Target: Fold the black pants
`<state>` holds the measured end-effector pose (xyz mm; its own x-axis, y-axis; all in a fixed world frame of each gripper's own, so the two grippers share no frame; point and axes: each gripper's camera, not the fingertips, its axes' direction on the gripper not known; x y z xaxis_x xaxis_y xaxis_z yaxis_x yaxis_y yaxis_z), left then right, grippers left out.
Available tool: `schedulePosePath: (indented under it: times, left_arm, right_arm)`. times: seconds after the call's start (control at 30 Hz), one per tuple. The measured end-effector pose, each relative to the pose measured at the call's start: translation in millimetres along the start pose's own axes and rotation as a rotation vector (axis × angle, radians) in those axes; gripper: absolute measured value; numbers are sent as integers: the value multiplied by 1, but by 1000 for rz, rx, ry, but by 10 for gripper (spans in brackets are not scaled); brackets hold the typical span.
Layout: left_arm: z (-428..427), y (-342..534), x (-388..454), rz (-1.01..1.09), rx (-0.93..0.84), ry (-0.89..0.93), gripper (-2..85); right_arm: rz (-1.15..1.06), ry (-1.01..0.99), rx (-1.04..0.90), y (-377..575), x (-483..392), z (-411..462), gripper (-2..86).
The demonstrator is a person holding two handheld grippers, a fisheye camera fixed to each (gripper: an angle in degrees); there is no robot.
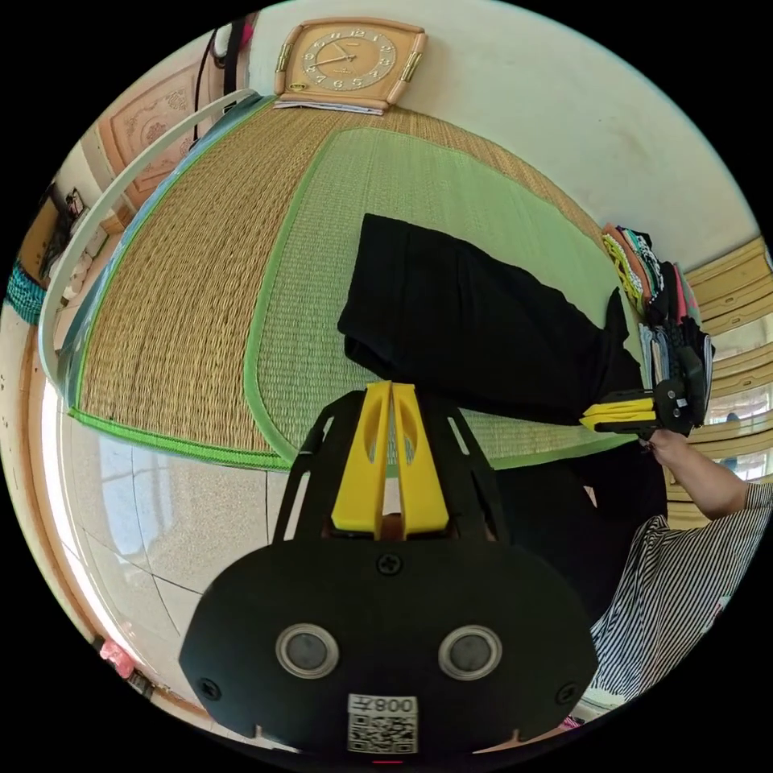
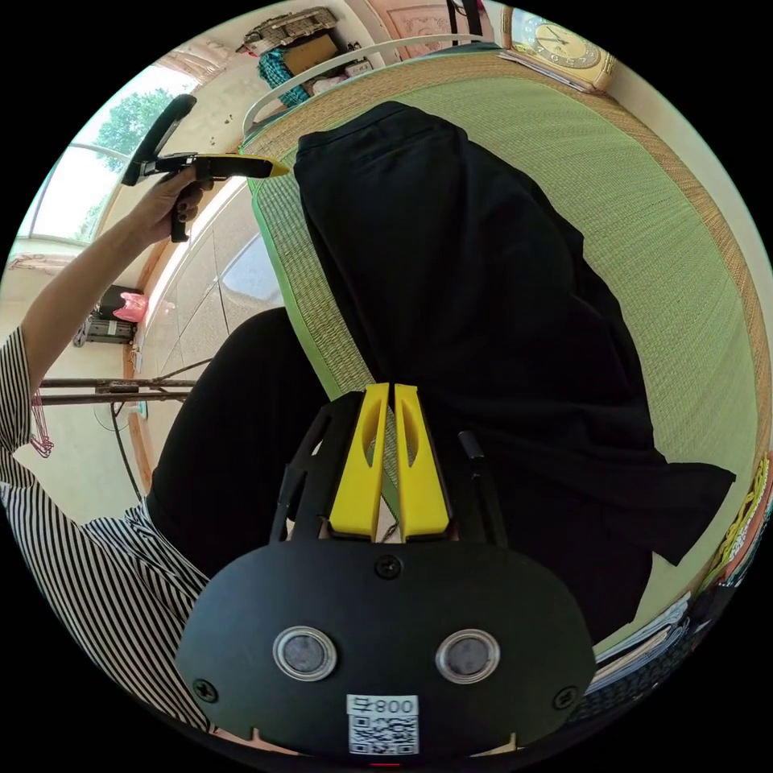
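1. With black pants (image 1: 475,322) spread on the mat (image 1: 185,338) just beyond the left tool (image 1: 390,388), jaws pressed together, tips at the hem edge; cannot tell whether any cloth is caught.
2. Right tool (image 2: 390,390) likewise closed at the near cloth edge.
3. Risk: thin pinch slipping free on lifting, fold collapsing.
4. Risk: uneven pull from the two tools, skewed crease or bunching toward the clothes stack (image 1: 660,306).

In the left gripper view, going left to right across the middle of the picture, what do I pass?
White curved rail → woven mat → black pants → right gripper → stack of folded clothes.
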<state>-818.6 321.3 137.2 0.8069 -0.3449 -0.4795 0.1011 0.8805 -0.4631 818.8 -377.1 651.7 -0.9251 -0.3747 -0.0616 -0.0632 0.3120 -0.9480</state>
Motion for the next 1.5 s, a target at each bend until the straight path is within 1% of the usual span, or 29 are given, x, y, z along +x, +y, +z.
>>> schedulePosePath:
  times: [0.07, 0.1, 0.13, 0.23, 0.37, 0.43, 0.6, 0.73, 0.9, 1.0, 1.07, 1.1, 1.2, 1.33, 1.37, 1.4, 1.5]
  left_arm:
    - [0, 10, -3, -9, 97, 106, 1]
    - [0, 12, -2, -5, 115, 123, 1]
    - [3, 13, 0, 4, 134, 131, 1]
    - [13, 14, 2, -7, 160, 62, 1]
    - [35, 19, -11, -61, 175, 129, 2]
    - [44, 22, -13, -69, 154, 117, 2]
    - [60, 27, -16, -71, 182, 132, 2]
    - [88, 26, -19, -97, 111, 92, 1]
    - [119, 29, -20, -126, 68, 68, 1]
    - [122, 32, -12, -144, 141, 85, 1]
    - [124, 33, 8, -102, 211, 136, 1]
    - [127, 33, 14, -84, 218, 156, 1]
    - [153, 24, 54, 27, 169, 212, 1]
    - [209, 10, 102, 146, 3, 141, 2]
    - [222, 9, 108, 135, -27, 113, 2]
    - [224, 9, 111, 131, -7, 113, 3]
    - [234, 4, 122, 101, -4, 172, 5]
  right_arm:
    - [-3, -2, 5, 4, 3, 0, 10]
    - [-1, -7, 9, 7, 6, 0, 9]
    - [-1, -10, 10, 8, 7, 0, 9]
    - [-12, -15, 11, 16, 12, -3, 9]
    - [-13, -27, 39, 31, 20, -13, 10]
    - [-7, -26, 50, 37, 25, -18, 10]
    - [12, -42, 68, 52, 39, -26, 10]
    - [37, -54, 59, 64, 50, -25, 10]
    - [59, -77, 39, 76, 63, -22, 11]
    - [83, -108, 59, 85, 70, -28, 11]
    - [96, -134, 85, 93, 75, -34, 10]
    - [117, -161, 95, 100, 80, -37, 9]
    - [173, -233, 118, 123, 93, -45, 4]
    - [261, -255, 183, 155, 113, -63, 2]
    - [293, -234, 205, 164, 122, -70, 2]
    - [325, -208, 219, 171, 132, -75, 2]
    - [422, -157, 241, 185, 162, -80, 3]
